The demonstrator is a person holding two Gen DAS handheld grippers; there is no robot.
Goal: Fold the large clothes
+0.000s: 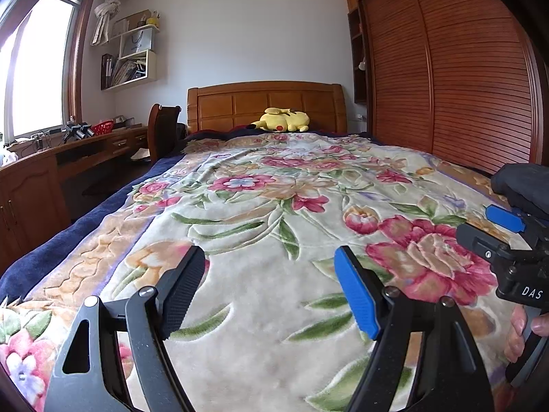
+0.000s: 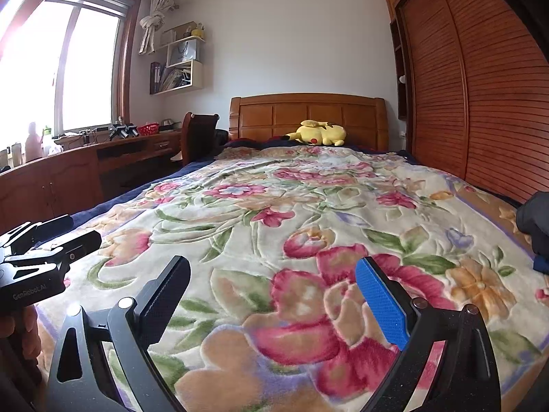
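Over the foot of the bed, two hand-held grippers are held side by side, both pointed toward the headboard (image 1: 266,104) at twelve o'clock. The left gripper (image 1: 271,292) is seen with its two fingers spread well apart, one black pad and one blue pad, and nothing lies between them. The right gripper (image 2: 274,304) is likewise spread wide over the floral blanket (image 1: 274,213), with nothing clamped.

One dark garment (image 1: 521,185) is seen bunched at the right edge of the bed, at about three o'clock from the right gripper; only part of it is in view, so its kind cannot be told. It rests on the blanket, apart from both grippers' pads.

One yellow plush toy (image 1: 283,120) lies at the head of the bed, just before the headboard. At nine to ten o'clock one wooden desk (image 1: 85,151) runs under one window (image 1: 37,68), with one chair (image 1: 163,130) pushed beside the bed and one red basket (image 1: 103,126) on the desk. One set of wall shelves (image 1: 133,55) is mounted at eleven o'clock. One slatted wardrobe (image 1: 446,68) fills the wall at two o'clock.
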